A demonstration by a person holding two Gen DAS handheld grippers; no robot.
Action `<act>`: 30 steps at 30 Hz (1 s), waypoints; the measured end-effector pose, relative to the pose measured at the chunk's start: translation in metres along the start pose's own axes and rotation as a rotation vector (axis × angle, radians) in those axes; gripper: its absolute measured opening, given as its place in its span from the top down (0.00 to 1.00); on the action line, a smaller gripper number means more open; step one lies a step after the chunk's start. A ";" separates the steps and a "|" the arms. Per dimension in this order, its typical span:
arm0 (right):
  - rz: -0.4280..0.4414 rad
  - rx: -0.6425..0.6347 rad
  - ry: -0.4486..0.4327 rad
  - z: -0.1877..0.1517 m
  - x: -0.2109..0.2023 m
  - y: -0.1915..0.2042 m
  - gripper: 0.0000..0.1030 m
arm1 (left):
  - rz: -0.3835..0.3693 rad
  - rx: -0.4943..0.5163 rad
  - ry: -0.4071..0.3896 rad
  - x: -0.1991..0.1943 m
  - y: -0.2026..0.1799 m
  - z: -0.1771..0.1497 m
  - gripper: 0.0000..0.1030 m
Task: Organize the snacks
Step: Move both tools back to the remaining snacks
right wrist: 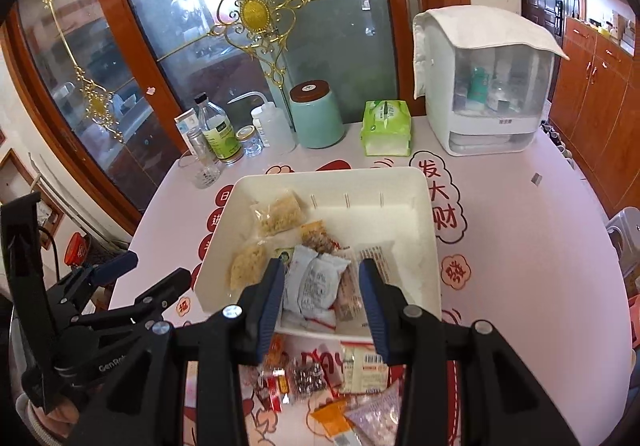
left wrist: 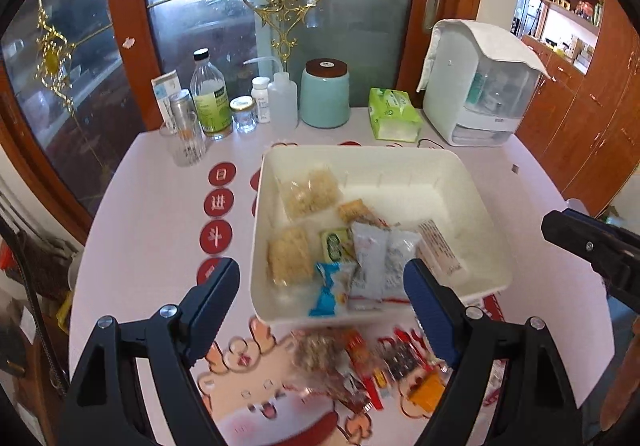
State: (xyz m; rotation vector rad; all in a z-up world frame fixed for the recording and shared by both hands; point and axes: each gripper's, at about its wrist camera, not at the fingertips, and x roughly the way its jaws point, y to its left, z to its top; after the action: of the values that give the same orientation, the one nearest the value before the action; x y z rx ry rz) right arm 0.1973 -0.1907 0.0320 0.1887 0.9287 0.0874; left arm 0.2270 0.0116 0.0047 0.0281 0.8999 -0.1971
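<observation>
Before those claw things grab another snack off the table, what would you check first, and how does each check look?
1. Left gripper empty, jaws wide: ok.
2. Right gripper empty, jaws open: ok.
3. Room left in the bin: ok, its right and far parts are bare.
4. Loose snacks on the table within reach, just below both grippers: ok.
5. One snack clear to pick alone: not ok, they overlap in a heap.
6. Which snack is which: cannot tell, the pile is blurred in the left view.
</observation>
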 end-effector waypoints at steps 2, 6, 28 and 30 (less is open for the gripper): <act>0.006 0.000 -0.002 -0.009 -0.008 -0.003 0.62 | -0.003 -0.009 0.001 -0.008 -0.002 -0.011 0.19; 0.016 0.004 -0.004 -0.030 -0.026 -0.009 0.62 | -0.010 -0.025 -0.004 -0.023 -0.004 -0.030 0.19; 0.037 -0.091 0.199 -0.144 0.007 -0.060 0.62 | -0.105 -0.083 0.183 0.013 -0.057 -0.149 0.19; 0.020 -0.120 0.231 -0.153 0.024 -0.064 0.62 | -0.103 -0.089 0.205 0.024 -0.063 -0.159 0.19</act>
State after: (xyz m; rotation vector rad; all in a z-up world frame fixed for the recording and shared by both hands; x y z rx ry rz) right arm 0.0891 -0.2304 -0.0888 0.0771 1.1482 0.1859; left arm 0.1064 -0.0371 -0.1091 -0.0824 1.1144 -0.2534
